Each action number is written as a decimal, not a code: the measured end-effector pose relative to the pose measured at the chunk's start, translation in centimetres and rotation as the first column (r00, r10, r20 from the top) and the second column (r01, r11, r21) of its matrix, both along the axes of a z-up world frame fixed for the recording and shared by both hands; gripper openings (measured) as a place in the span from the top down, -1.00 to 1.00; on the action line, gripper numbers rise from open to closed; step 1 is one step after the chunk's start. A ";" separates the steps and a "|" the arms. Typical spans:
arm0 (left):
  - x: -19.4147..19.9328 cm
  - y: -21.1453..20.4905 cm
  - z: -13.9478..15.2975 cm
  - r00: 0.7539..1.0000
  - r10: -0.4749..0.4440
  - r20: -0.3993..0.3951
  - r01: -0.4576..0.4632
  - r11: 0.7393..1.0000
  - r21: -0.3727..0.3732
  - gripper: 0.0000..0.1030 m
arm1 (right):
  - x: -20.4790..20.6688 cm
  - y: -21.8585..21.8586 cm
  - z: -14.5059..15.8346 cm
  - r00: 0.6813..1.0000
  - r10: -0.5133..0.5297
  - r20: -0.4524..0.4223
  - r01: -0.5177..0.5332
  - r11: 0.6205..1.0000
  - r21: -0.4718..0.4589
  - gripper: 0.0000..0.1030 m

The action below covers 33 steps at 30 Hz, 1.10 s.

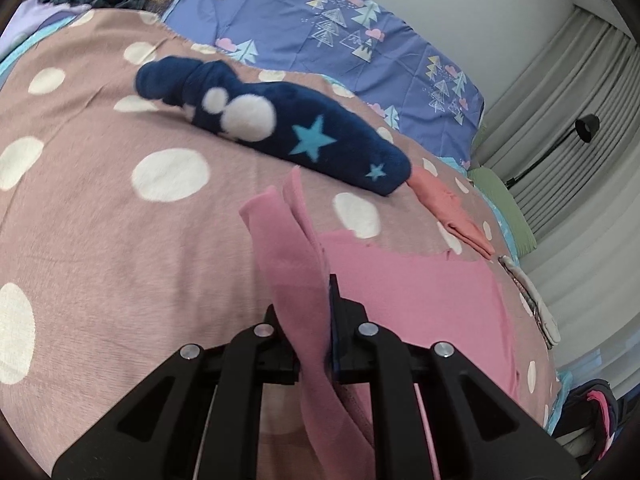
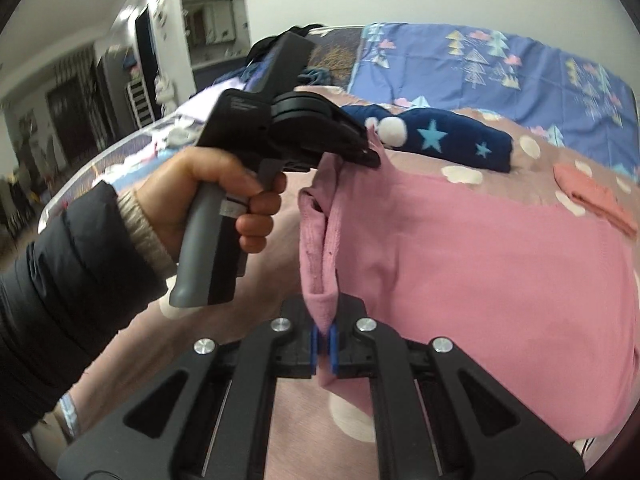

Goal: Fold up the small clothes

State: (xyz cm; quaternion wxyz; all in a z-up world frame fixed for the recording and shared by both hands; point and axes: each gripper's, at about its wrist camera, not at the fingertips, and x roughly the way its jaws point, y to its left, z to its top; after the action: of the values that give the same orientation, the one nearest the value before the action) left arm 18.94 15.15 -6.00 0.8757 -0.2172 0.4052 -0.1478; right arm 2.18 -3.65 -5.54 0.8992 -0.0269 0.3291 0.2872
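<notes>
Evenly lit, soft indoor light, no hard shadows on the bed [image 1: 80, 240]. Strong fisheye bending at every edge, with dark corners. Sharp in the left wrist view, down to the weave of the pink garment [image 1: 420, 300]. Softer in the right wrist view: motion blur over the room at left, slight smear on the hand [image 2: 208, 200]. Pale glare from the curtain [image 1: 560, 160].

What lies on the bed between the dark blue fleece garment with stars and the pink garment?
In the left wrist view, only the dotted blanket shows between the blue garment and the pink garment; nothing else.
</notes>
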 end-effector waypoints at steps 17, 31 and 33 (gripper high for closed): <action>1.6 -19.3 5.0 0.983 -0.176 0.048 0.168 0.976 0.137 0.81 | -1.1 -17.6 -1.0 0.962 -0.254 -0.102 0.271 0.931 0.244 0.93; 3.8 -35.2 1.7 0.945 -0.323 -0.054 0.318 0.869 0.379 0.81 | -2.6 -28.3 -4.6 0.896 -0.378 -0.234 0.442 0.812 0.380 0.93; 3.9 -36.1 1.2 0.941 -0.330 -0.067 0.326 0.842 0.430 0.81 | -2.8 -28.5 -4.8 0.895 -0.373 -0.244 0.443 0.809 0.386 0.93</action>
State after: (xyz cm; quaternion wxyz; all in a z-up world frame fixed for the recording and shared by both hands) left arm 22.82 -20.96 -4.81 0.8654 0.0571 0.4549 -0.2022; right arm -0.61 -32.10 -10.34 0.8942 0.2668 0.3249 0.1535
